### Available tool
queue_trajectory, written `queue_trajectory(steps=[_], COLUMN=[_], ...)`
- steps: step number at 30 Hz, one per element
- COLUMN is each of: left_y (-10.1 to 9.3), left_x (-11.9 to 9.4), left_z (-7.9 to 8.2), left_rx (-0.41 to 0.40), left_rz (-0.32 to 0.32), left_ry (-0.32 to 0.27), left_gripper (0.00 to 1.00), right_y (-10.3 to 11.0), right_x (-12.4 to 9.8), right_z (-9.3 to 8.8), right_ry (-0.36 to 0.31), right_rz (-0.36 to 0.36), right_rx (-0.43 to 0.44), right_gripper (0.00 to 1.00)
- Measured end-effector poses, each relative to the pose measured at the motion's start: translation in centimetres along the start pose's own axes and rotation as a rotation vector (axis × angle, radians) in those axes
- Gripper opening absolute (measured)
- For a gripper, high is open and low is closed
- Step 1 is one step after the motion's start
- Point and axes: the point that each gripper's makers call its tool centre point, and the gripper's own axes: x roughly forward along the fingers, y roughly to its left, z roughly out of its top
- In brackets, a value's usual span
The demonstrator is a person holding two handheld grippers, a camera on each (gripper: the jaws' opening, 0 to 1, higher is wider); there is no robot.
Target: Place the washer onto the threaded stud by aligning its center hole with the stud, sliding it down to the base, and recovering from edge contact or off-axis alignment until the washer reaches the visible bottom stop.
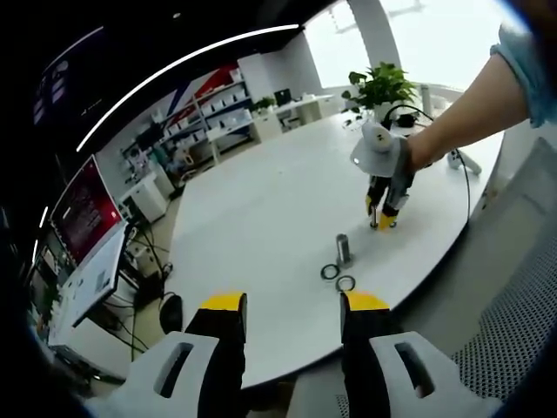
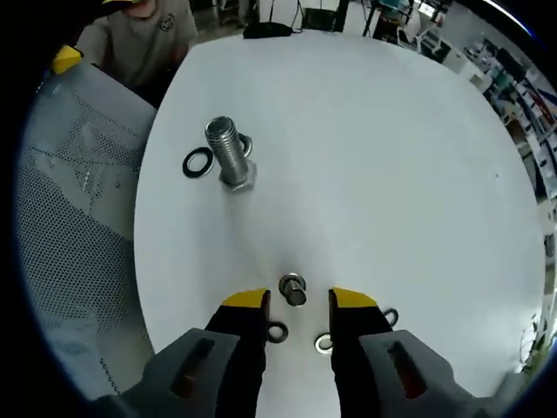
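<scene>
Barely begun: washer (image 2: pixel 198 163) flat beside stud (image 2: pixel 228 153), unthreaded; right gripper (image 2: pixel 298 305) agape, empty; left gripper (image 1: pixel 293 306) wide too.

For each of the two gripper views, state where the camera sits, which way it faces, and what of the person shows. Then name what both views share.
Left gripper view: rides the left gripper, held off the white table's near edge, facing across it toward the right gripper; a bare forearm shows.
Right gripper view: rides the right gripper, above the table, looking down at a small bolt and washers; a torso shows beyond.
Shared: the table and the large threaded stud.
</scene>
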Motion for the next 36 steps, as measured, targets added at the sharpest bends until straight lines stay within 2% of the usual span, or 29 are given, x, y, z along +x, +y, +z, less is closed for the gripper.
queue_trajectory(steps=[6,15,20,26,33,36], left_y=[0.0,0.0,-0.1,0.0,0.0,0.0], left_x=[0.0,0.1,0.1,0.1,0.1,0.1], left_z=[0.0,0.0,-0.1,-0.1,0.0,-0.1], left_rx=[0.002,0.003,0.004,0.004,0.002,0.006], left_rz=[-0.002,-0.003,-0.004,-0.003,0.001,-0.002], left_ry=[-0.001,0.003,0.006,0.007,0.007,0.009], left_gripper=[0.41,0.41,0.41,0.41,0.41,0.41], right_y=[0.0,0.8,1.3,1.9,1.9,2.2], right_x=[-0.2,0.0,-0.2,0.2,0.3,0.3], right_z=[-1.2,-2.1,-2.4,-3.2,-2.7,-2.5], right_ry=[0.000,-0.001,0.014,0.067,0.057,0.070], right_rz=[0.003,0.030,0.053,0.061,0.038,0.037], right_rx=[0.034,0.047,0.056,0.009,0.019,-0.027], right_gripper=[0.27,0.26,0.22,0.20,0.19,0.15])
